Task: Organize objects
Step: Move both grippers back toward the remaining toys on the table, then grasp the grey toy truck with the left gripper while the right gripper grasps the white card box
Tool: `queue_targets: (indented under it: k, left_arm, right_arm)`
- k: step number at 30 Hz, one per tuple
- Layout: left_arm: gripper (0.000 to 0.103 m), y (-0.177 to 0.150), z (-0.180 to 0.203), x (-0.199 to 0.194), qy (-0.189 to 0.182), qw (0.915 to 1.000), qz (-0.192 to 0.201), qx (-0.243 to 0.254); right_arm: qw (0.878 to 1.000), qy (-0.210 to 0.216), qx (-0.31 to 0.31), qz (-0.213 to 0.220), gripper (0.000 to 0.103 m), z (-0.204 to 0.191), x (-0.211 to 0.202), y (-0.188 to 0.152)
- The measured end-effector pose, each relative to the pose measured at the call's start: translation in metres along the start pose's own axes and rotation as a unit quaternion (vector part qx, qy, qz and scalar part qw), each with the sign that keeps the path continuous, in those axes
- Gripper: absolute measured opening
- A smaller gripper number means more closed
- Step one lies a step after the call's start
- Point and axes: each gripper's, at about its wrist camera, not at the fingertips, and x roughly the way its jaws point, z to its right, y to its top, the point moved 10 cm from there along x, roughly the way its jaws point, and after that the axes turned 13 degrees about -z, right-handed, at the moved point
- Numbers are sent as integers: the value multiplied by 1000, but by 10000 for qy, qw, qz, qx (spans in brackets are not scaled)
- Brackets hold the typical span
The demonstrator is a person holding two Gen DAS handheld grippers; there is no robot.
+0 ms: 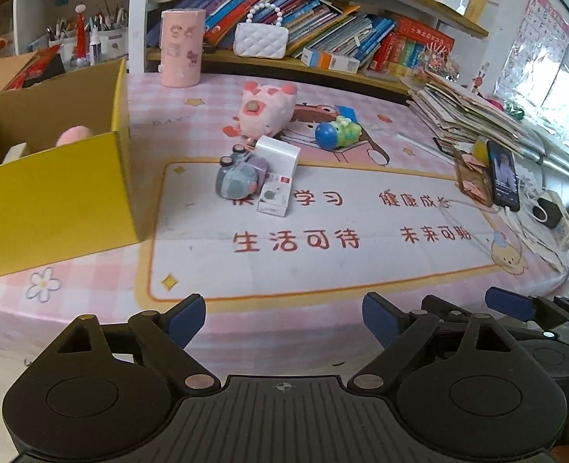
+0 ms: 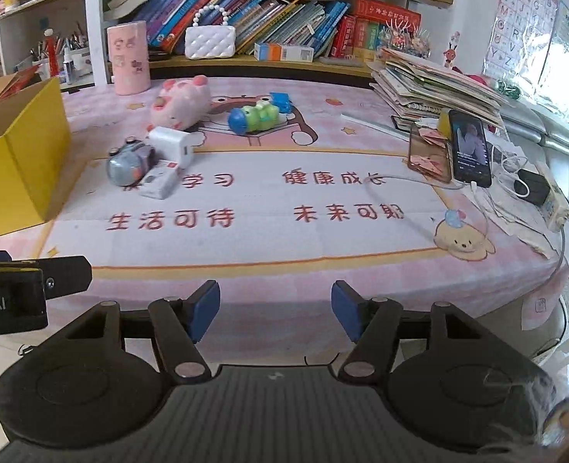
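At the far left a yellow cardboard box (image 1: 53, 189) stands open on the counter (image 1: 323, 270), which is covered by a pink printed cloth; something pink and rounded (image 1: 74, 135) shows inside the box. Behind it, near the back edge, a pink cylinder with stickers (image 1: 180, 48) stands upright. Near the middle lies a cluster of small things: a grey-blue toy camera (image 1: 238, 177) touching a white charger block (image 1: 278, 154) and a small white carton (image 1: 275, 200), with a pink plush pig (image 1: 267, 110) just behind them and a green-and-blue toy (image 1: 336, 133) to its right. Further right two phones (image 2: 450, 150) lean upright before a stack of papers (image 2: 435, 85), with cables trailing off beside them. Both tools hang over the near edge of the counter, well apart from the objects: the left tool (image 1: 284, 318) has its blue pads spread wide with nothing between them, and the right tool (image 2: 275, 308) stands open too, somewhat narrower, likewise empty.
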Motion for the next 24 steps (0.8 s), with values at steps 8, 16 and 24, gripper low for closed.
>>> queue_targets:
  k: [8,16,24]
  left_arm:
    - [91,23,6,22,289,9989,13,-372]
    - [89,51,-2,27,892,9940,319,-555]
    - [83,84,-14,39,1255,9877,524,-773]
  right_arm:
    - [9991,281,-304,-94,67,12,28,27]
    - [9960,745,-497,-30,67,19,46,52]
    - [9930,1000,-623,11,67,19,61,70]
